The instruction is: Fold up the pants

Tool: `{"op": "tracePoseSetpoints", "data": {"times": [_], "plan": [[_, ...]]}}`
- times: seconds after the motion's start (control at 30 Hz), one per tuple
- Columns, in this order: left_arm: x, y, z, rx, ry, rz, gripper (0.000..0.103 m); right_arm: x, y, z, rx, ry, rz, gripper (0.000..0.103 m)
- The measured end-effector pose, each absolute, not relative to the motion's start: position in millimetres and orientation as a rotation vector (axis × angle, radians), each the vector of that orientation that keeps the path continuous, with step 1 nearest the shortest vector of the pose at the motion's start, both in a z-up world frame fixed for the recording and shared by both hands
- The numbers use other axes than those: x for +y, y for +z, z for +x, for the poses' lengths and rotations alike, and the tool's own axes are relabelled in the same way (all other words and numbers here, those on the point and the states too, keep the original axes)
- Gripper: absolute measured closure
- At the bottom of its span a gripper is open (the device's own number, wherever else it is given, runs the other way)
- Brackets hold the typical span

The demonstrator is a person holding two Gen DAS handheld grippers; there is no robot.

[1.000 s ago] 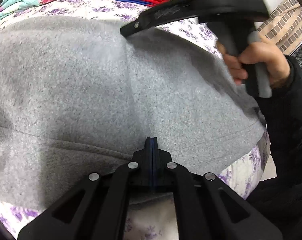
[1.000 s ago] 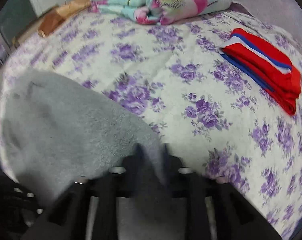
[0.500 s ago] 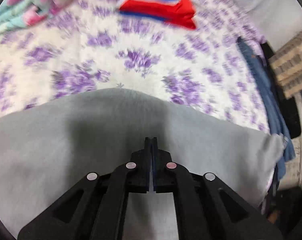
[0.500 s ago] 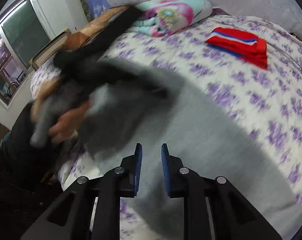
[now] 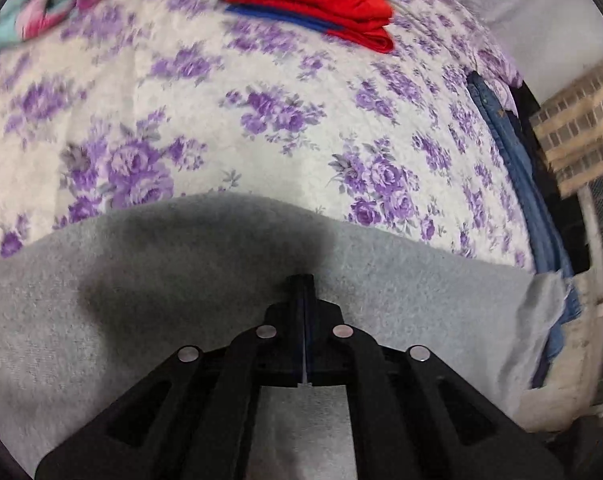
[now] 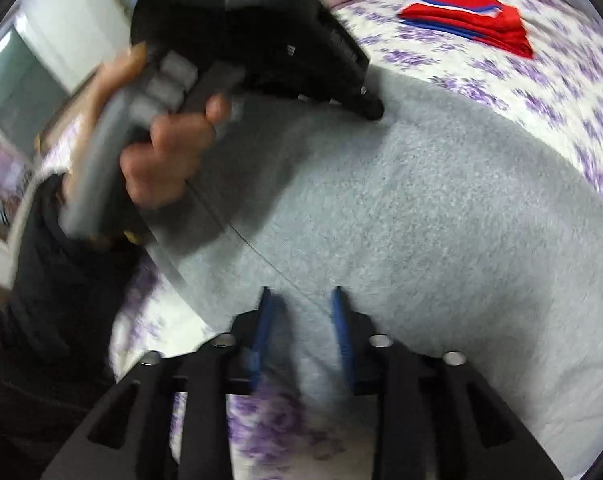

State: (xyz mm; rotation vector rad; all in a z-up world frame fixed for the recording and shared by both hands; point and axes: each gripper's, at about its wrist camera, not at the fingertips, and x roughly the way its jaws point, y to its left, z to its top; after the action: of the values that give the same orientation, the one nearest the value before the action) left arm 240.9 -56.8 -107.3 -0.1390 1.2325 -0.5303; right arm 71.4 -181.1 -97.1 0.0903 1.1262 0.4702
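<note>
Right tool, its jaws just opened, has released the grey pants; left tool stays closed, pinching them. Bed lies bare toward 12 o'clock.

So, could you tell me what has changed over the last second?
The right gripper let go of the grey pants; its jaws have just been opening. The left gripper drew back to the pants' near edge, shut throughout. The red folded garment stayed put.

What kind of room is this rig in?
Most likely a bedroom: the grey pants lie on a bed with a purple floral bedspread, a rolled flowered quilt at its far end, and a window beside it.
</note>
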Motion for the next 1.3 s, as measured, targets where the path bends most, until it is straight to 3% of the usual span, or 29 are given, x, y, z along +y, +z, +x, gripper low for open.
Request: {"op": "tracePoseSetpoints", "data": {"times": [0.1,0.17,0.27,0.4,0.53,0.83,1.0,1.2,1.23,1.27,1.3], "plan": [[-61.9,-100.2,230.9,1.171,-0.512,-0.068,0.101,-217.9,-67.1,45.4,0.991,0.348,0.187,0.024],[-63.1,-93.0,222.2,1.127,-0.503,-0.043,0.091,-254.6,-48.3,23.0,0.912,0.224,0.244,0.017],[-59.2,-77.5,200.5,1.053,-0.502,-0.031,0.073,-328.9,-27.8,-24.9,0.812,-0.036,0.352,0.009],[-58.4,-61.2,149.1,0.962,-0.522,0.001,0.049,-421.6,-42.2,-85.1,0.763,-0.258,0.618,0.008],[-61.0,-81.3,105.5,0.978,-0.506,0.044,0.049,-470.8,-73.3,-104.5,0.739,-0.192,0.896,0.008],[-64.8,-107.4,79.3,0.919,-0.449,0.138,0.047,-500.3,-121.9,-50.3,0.774,-0.136,1.096,0.008],[-64.7,-108.4,78.1,0.904,-0.454,0.136,0.045,-511.8,-122.3,-25.8,0.683,-0.095,1.15,0.006],[-65.5,-109.2,77.5,0.897,-0.462,0.134,0.044,-508.8,-132.3,0.4,0.748,-0.182,1.106,0.005],[-64.9,-109.4,78.0,0.897,-0.466,0.13,0.043,-505.0,-130.6,1.3,0.739,-0.201,1.071,0.007],[-64.6,-109.6,77.8,0.897,-0.47,0.128,0.042,-503.0,-129.5,0.6,0.733,-0.217,1.044,0.024],[-64.6,-109.6,77.6,0.897,-0.473,0.127,0.042,-499.8,-127.0,-1.1,0.732,-0.24,0.998,0.062]]}}
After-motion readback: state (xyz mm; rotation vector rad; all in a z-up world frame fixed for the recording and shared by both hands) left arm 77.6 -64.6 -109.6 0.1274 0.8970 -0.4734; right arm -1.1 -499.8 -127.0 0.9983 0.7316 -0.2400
